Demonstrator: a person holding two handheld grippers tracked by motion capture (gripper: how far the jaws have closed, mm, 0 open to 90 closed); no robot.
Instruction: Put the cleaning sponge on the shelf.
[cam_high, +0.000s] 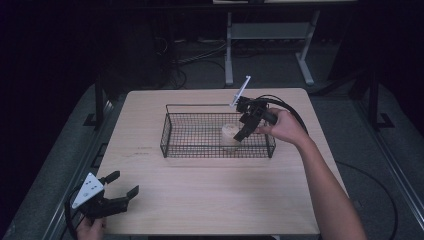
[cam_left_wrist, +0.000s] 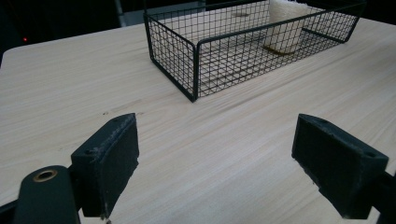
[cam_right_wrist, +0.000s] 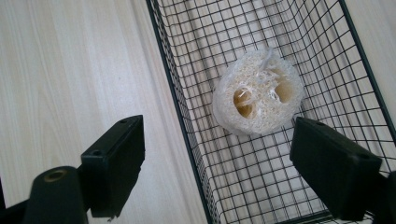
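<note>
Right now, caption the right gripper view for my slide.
Open right hand-held gripper above a wire basket holding an upright loofah sponge on a wooden table.

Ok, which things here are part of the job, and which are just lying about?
Part of the job:
- loofah, standing in the basket
- wire basket
- right hand-held gripper, open above the loofah

Lying about:
- left hand-held gripper, open, idle at the table's near corner
- table
- desk frame behind

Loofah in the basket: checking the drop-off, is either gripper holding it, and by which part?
Nothing is held. The loofah stands free in the basket; both grippers' jaws are open.
</note>
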